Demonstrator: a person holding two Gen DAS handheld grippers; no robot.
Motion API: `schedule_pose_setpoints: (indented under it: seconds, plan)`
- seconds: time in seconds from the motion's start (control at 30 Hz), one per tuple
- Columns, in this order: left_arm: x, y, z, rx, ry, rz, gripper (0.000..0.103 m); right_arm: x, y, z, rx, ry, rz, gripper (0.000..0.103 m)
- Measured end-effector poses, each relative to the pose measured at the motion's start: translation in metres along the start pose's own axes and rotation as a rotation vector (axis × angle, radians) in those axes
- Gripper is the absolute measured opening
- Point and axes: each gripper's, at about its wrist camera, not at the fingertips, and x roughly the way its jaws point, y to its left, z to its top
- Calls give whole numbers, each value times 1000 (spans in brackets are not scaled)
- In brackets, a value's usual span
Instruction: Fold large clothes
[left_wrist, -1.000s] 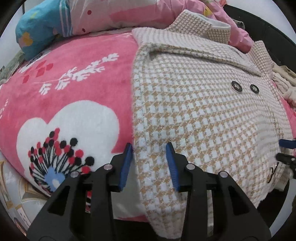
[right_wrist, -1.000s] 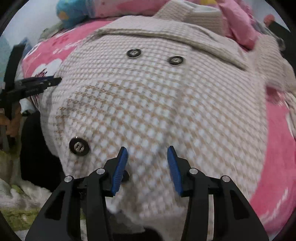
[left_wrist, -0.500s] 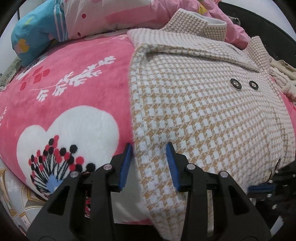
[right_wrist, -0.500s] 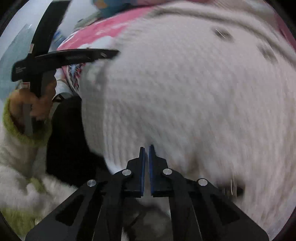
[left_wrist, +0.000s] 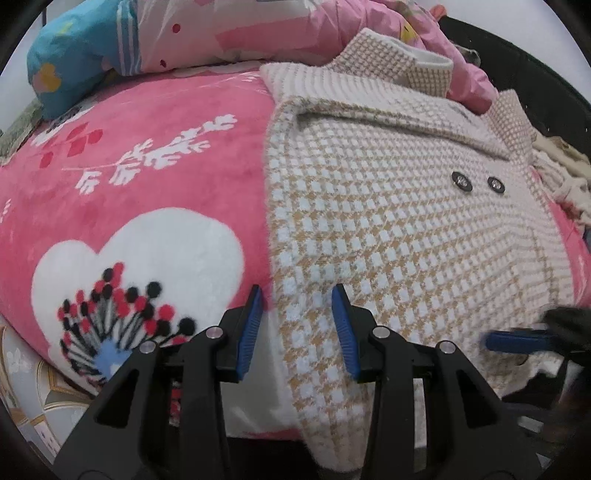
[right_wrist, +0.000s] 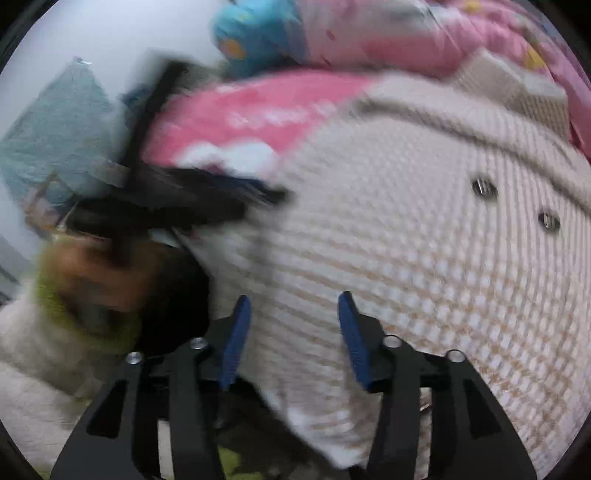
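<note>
Beige-and-white houndstooth woollen coat (left_wrist: 399, 236) spread flat along the near edge of the pink floral fleece blanket (left_wrist: 147, 177). Left gripper (left_wrist: 297, 328) parted, straddling the coat's left edge without pinching. Right gripper (right_wrist: 291, 332) just opened, astride the near hem, not gripping.

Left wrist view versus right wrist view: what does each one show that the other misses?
Only the left wrist view shows the white heart print on the pink blanket and the coat's left edge between the left gripper's open jaws. Only the right wrist view shows the person's hand and green cuff. Both show the houndstooth coat, its two buttons and the pink bedding.
</note>
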Motion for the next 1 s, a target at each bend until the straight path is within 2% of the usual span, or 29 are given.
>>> schedule_pose_setpoints:
  seconds: [0.03,0.07,0.13,0.17,0.23,0.3,0.37,0.47,0.57,0.77,0.9,1.0]
  plan:
    - [-4,1,2,2,-5,8,41,-2,0,-6,3,-7,24,50]
    - [-9,2,4,2,-12,9,47,-10,-1,-15,7,-15,60,51]
    - [-18,2,11,-6,-32,-8,52,-27,-5,-24,35,-2,119,61]
    - [-21,0,17,-7,-44,-15,55,-43,-12,-29,68,-20,165,63]
    - [-23,-8,33,4,-63,-28,60,-71,-31,-36,127,-80,186,69]
    - [-20,-19,52,22,-82,-29,68,-98,-57,-38,193,-144,157,74]
    - [-14,-30,70,22,-90,-32,70,-131,-92,-40,279,-225,101,76]
    - [-2,-42,102,9,-106,-39,71,-170,-144,-42,411,-326,-20,80]
    - [14,-53,136,-6,-137,-36,72,-196,-208,-48,567,-396,-75,81]
    - [60,-68,189,-13,-144,12,75,-226,-327,-52,806,-517,-119,81]
    - [100,-76,203,-7,-91,54,75,-222,-412,-39,937,-580,-87,81]
    - [130,-78,202,7,-29,114,75,-228,-471,-18,991,-602,-142,81]
